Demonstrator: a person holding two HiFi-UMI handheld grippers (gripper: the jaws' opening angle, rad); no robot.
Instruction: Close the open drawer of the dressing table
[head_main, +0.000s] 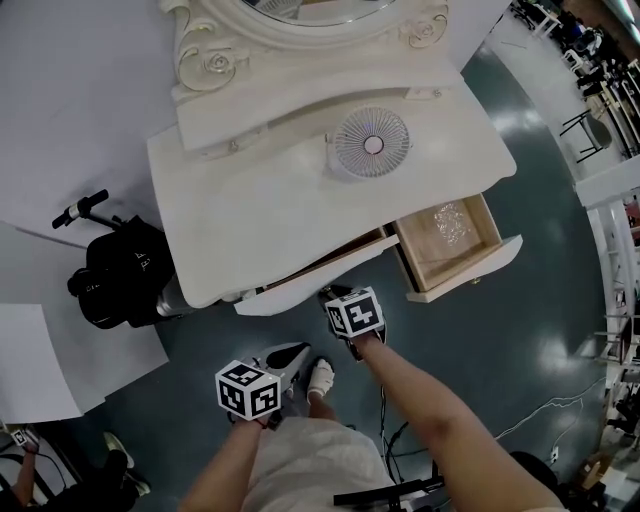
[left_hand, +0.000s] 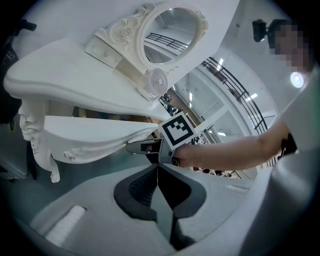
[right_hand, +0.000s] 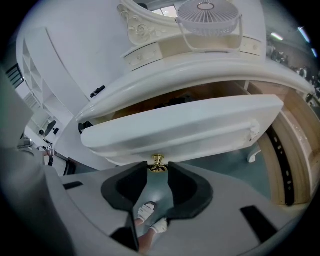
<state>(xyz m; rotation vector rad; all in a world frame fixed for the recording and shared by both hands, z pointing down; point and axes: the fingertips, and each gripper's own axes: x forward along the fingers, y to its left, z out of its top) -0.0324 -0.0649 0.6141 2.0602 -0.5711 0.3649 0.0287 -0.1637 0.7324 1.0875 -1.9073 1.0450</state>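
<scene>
The cream carved wooden counter (head_main: 250, 215) with its oval mirror (left_hand: 172, 32) stood on the teal floor (head_main: 520, 330), a small round white fan (head_main: 370, 143) on its top. The wide white centre drawer (head_main: 310, 287) stood part open at the counter's near edge. The right tongs (right_hand: 159, 172) were half open at its small brass knob (right_hand: 158, 163), which sat at the mouth of the jaws; no firm pinch on it was evident. The left tongs (left_hand: 157, 167) were closed on nothing, held near and left of the right pair, clear of the counter. To the right, a smaller wooden side drawer (head_main: 470, 272) stood pulled well out, a glittering clear item (head_main: 450, 222) inside.
</scene>
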